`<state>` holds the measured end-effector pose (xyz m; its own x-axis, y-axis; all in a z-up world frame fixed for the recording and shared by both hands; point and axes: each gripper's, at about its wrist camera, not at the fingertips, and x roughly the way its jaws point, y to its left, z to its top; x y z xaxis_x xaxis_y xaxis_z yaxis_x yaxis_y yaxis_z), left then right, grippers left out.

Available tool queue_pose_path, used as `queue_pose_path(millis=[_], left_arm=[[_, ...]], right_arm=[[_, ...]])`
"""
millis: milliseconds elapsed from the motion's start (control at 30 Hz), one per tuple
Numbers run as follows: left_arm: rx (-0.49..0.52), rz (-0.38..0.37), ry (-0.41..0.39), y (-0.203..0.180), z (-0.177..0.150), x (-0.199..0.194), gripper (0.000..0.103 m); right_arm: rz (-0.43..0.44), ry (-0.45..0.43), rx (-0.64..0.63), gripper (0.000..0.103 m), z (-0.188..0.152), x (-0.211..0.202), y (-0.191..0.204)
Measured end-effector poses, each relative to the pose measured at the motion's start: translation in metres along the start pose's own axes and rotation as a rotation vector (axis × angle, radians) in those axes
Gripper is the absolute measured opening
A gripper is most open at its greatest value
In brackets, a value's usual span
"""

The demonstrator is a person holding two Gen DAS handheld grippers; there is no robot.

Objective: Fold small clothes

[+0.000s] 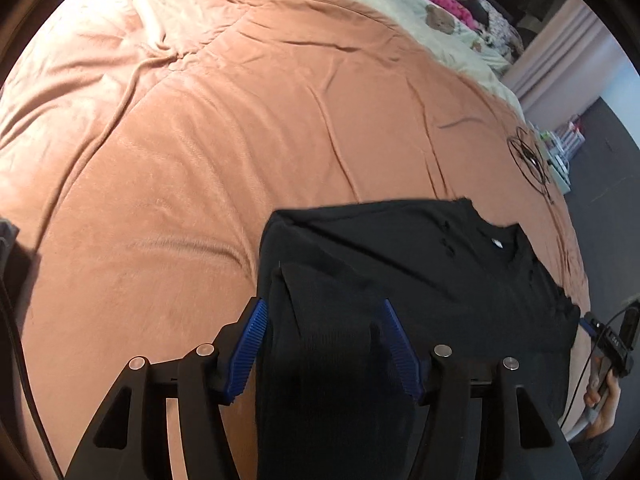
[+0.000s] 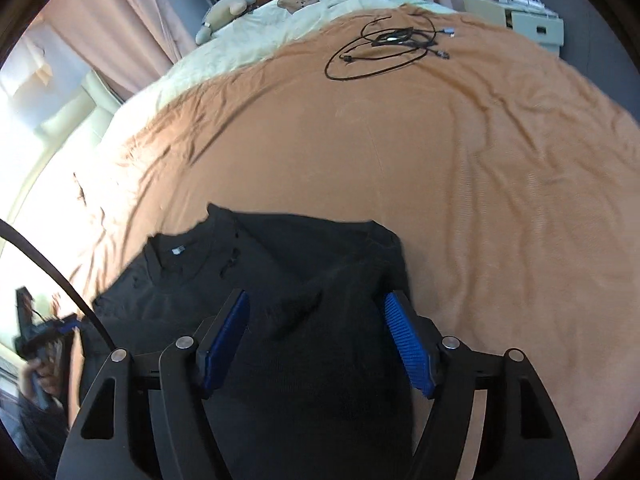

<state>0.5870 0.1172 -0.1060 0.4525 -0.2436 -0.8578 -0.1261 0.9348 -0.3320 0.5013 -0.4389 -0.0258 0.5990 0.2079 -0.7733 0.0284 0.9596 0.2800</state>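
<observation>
A black shirt (image 1: pixel 420 264) lies spread on an orange-brown bedspread (image 1: pixel 200 140), collar with a small white tag toward the far side. My left gripper (image 1: pixel 324 308) is open, its blue pads either side of a folded-over strip at the shirt's left edge. In the right wrist view the same shirt (image 2: pixel 248 280) lies on the bedspread (image 2: pixel 480 200). My right gripper (image 2: pixel 316 300) is open over the shirt's right edge, where the sleeve is folded in. Neither gripper pinches the cloth.
A tangle of black cables (image 2: pixel 384 48) lies on the far part of the bed, also seen in the left wrist view (image 1: pixel 532 160). A cream blanket (image 2: pixel 256 28) with plush toys lies at the head. A white drawer unit (image 2: pixel 520 16) stands beyond the bed.
</observation>
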Motion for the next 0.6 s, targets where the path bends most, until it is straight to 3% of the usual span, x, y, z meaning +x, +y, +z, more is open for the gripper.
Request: queue_pose_path(millis=[200, 333, 600], left_arm=[[0.122, 0.072, 0.047, -0.016, -0.029, -0.008, 0.062], [0.179, 0.115, 0.096, -0.024, -0.048, 0.001, 0.062], [0.284, 0.233, 0.170, -0.033, -0.064, 0.030, 0.062]], right_arm=[[-0.068, 0.051, -0.100, 0.069, -0.026, -0.016, 0.013], [-0.166, 0.122, -0.177, 0.069, -0.038, -0.015, 0.026], [-0.281, 0.192, -0.239, 0.069, -0.048, 0.002, 0.036]])
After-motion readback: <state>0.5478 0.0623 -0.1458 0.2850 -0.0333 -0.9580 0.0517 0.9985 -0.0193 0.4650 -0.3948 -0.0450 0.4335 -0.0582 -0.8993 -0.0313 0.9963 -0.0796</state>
